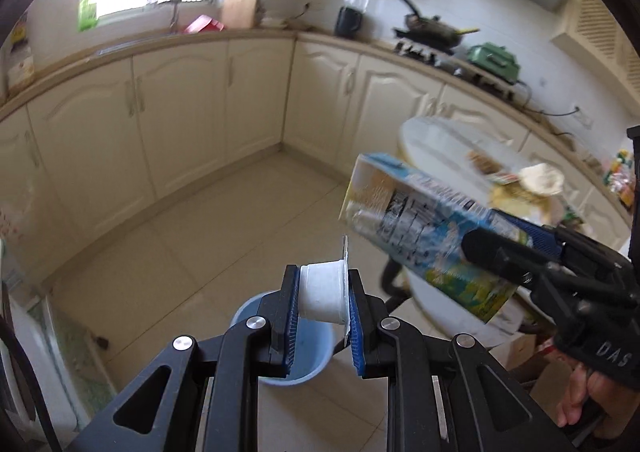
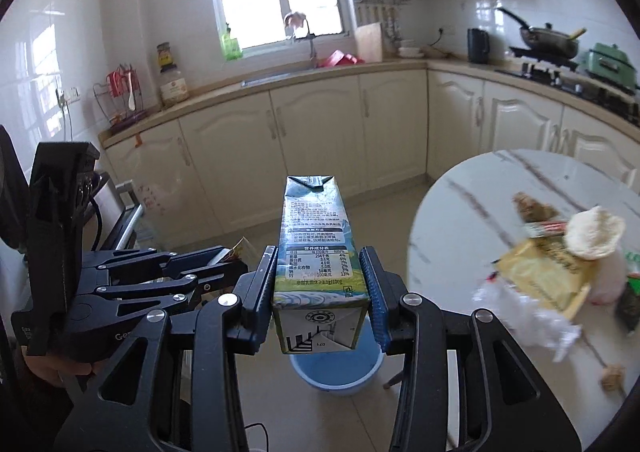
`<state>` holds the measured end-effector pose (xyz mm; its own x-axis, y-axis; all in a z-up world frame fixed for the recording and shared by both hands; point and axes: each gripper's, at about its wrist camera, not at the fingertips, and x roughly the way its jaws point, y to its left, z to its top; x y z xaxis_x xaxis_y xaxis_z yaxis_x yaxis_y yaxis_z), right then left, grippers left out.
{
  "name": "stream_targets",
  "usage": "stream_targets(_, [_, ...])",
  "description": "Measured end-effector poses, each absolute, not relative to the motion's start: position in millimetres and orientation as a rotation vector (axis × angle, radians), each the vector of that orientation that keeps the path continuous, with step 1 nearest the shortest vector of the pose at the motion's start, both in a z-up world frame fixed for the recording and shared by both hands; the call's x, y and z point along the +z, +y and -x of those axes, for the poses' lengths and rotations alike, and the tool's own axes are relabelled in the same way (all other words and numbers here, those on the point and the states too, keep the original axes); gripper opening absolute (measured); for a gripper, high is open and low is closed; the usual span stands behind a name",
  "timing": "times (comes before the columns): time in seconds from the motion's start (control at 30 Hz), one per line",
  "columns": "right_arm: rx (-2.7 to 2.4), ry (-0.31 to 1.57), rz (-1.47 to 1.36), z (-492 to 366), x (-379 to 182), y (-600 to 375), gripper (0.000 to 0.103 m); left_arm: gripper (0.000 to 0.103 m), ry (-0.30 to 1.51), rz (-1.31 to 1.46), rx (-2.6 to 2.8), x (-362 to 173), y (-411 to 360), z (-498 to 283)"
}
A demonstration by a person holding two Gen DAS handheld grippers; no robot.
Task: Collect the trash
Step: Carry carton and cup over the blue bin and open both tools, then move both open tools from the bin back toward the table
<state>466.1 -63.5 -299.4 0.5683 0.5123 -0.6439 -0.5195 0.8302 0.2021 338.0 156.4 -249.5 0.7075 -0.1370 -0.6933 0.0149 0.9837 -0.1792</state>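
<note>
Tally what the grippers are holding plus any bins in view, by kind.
Milk carton: 1, in the right gripper
White plastic cup: 1, in the left gripper
Blue bucket: 1, on the floor below both
Total: 3

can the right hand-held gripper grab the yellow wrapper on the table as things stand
Probably not yet: the right hand-held gripper is already shut on a milk carton, so its jaws are full. The yellow wrapper itself lies uncovered on the round table.
</note>
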Motion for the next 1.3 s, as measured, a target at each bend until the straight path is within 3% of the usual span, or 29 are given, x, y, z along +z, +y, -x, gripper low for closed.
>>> stream_targets(0.27, [0.594,1.018,0.029,-543,-428,-6,0.039,0.018,0.994,0.236,-0.074,-339,191,-404])
stream_targets(0.57, [0.577,1.134,-0.027,-599,-520,8,0.040,0.018,1.119,0.269,-0.067,-405,212,-475])
stream_targets(0.67, [0.522,1.158,-0.021,-608,-539,4,0.056,0.022,1.173,0.291,-0.045,-416,217,-502])
stream_targets(0.73, [0.503,1.166,-0.022,-607,-544,0,0.068,0.032,1.195,0.306,-0.031,-426,222,-515])
stream_targets(0.8, [0.500,1.163,-0.026,-607,-547,-5,0.069,0.040,1.201,0.301,-0.015,-431,223,-524])
stream_targets(1.03, [0.446,1.130,0.050,-598,-525,-3,0.083,0.049,1.174,0.287,0.021,-424,227,-519])
stream_targets(1.2, [0.464,1.072,0.113,-578,-490,19,0.085,0.053,1.077,0.236,0.107,-371,223,-484])
stream_targets(1.3, [0.476,1.017,0.128,-559,-459,26,0.092,0.055,1.005,0.209,0.151,-332,222,-457])
